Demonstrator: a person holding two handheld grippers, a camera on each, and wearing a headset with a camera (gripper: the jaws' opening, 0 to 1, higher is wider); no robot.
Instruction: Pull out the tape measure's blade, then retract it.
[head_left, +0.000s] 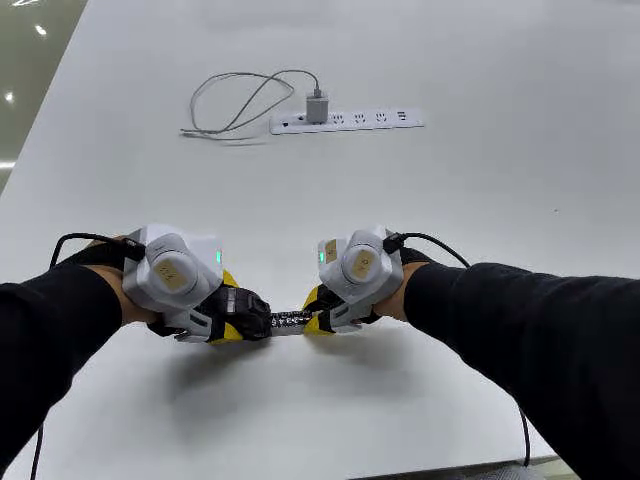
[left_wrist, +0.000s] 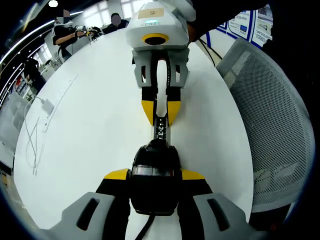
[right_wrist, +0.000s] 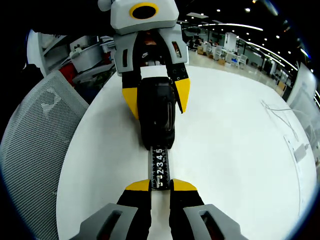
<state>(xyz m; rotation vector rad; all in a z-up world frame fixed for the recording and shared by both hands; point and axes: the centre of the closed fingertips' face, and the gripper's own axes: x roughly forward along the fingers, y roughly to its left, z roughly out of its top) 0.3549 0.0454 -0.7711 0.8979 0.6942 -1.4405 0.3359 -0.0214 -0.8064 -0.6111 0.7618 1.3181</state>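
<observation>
My left gripper is shut on the black tape measure case, which shows large between the yellow-tipped jaws in the left gripper view. A short length of the blade runs out of the case toward my right gripper, which is shut on the blade's end. In the right gripper view the blade shows printed numbers between the right gripper and the case. The right gripper faces the left one across the blade. Both hover just above the white table.
A white power strip with a plugged charger and a looped grey cable lies far back on the table. A grey mesh chair stands beside the table's near edge. Other people stand at a far bench.
</observation>
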